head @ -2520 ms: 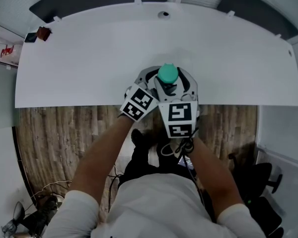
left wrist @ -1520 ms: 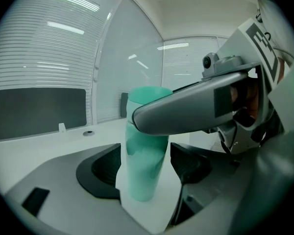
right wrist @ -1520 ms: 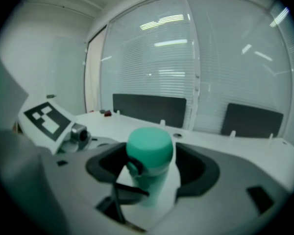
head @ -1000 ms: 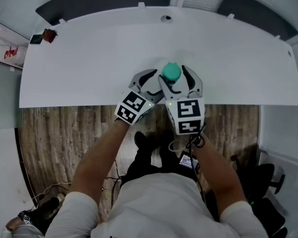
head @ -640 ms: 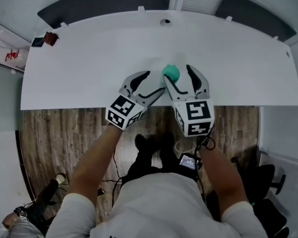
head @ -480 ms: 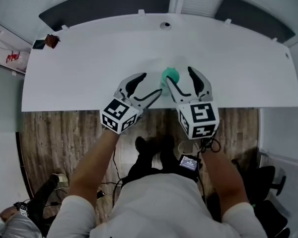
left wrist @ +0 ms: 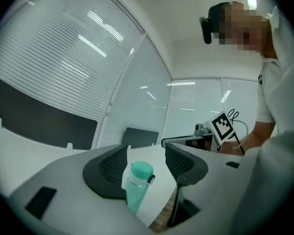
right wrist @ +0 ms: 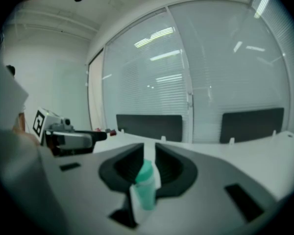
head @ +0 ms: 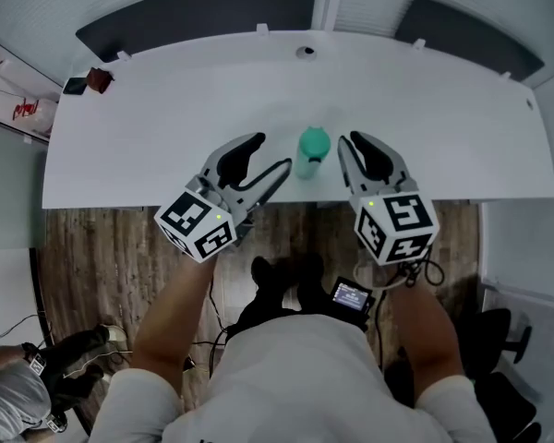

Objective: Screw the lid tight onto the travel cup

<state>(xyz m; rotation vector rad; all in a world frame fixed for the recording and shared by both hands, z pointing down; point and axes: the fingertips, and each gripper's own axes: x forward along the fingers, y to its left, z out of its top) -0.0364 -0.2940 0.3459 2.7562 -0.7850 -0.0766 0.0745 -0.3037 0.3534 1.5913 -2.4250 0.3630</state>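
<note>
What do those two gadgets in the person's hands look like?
The left gripper and right gripper are light grey plastic, each with two curved jaws lined with black ribbed pads. Each carries a white cube printed with black square markers, plus a small green light. A thin cable loops under the right one. The person wears a white short-sleeved shirt.

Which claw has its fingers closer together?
The right gripper: its jaws have just been closing, empty, to a narrow gap. The left gripper has closed only slightly and stands wide apart. Neither holds the cup.
</note>
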